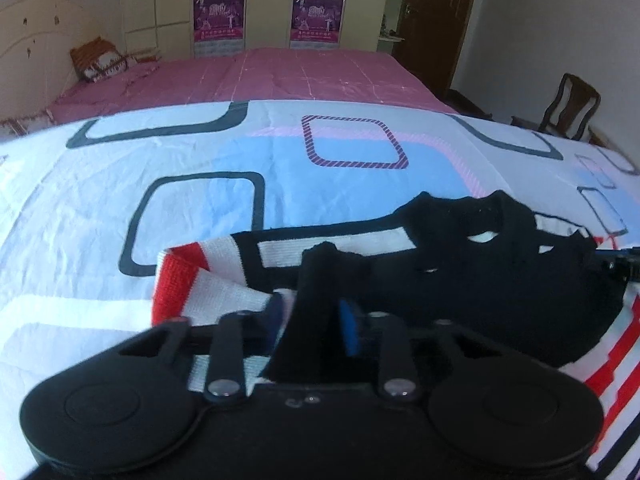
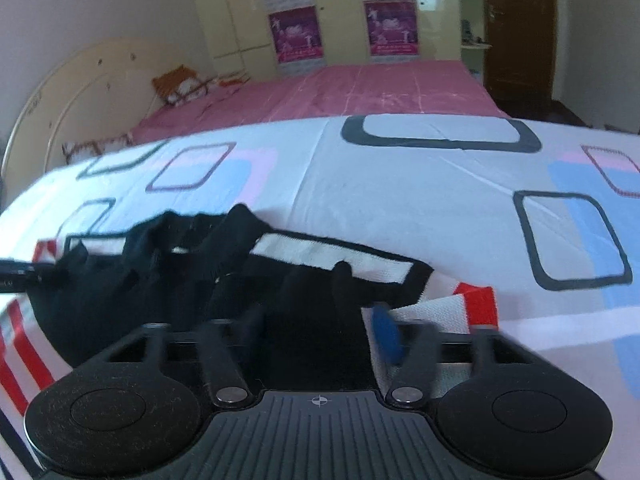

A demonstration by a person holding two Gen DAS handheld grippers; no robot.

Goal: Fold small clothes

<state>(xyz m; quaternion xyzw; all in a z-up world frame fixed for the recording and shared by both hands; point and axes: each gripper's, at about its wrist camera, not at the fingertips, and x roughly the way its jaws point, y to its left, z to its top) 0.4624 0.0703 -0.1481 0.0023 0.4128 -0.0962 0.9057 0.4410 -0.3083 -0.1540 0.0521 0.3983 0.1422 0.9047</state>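
Left wrist view first: the left tool point(image 1: 310, 320) is pinched tight on a tuck of black fabric, which sticks up between its fingers, one of them with a blue pad point(image 1: 347, 326). That fabric belongs to the sweater point(image 1: 460, 280), a small black knit with white, red and navy stripes, lying on the patterned sheet point(image 1: 160, 200) over the bed. From this tool the sweater runs away to the right, long axis roughly side to side, with the neck opening at the far edge. The tool sits low, nearly level with the bed, pointing across it toward the wardrobe point(image 1: 264, 4). At the right edge a dark bit of the other tool pokes into the garment.

Right wrist view: mirror story. The right tool point(image 2: 320, 320) has black cloth bunched up between its fingers too, blue pad point(image 2: 386, 336) showing on the right side, so I'd call it clamped on the sweater point(image 2: 160, 280) as well, though that side is motion-blurred. Here the garment stretches off to the left, the red-and-white sleeve end point(image 2: 472, 304) right beside the tool.

So each hand holds one end of the near edge, both about equally close. My guess is the next move is carrying that edge forward over the body toward the neck, both tools going together so the fold stays square.
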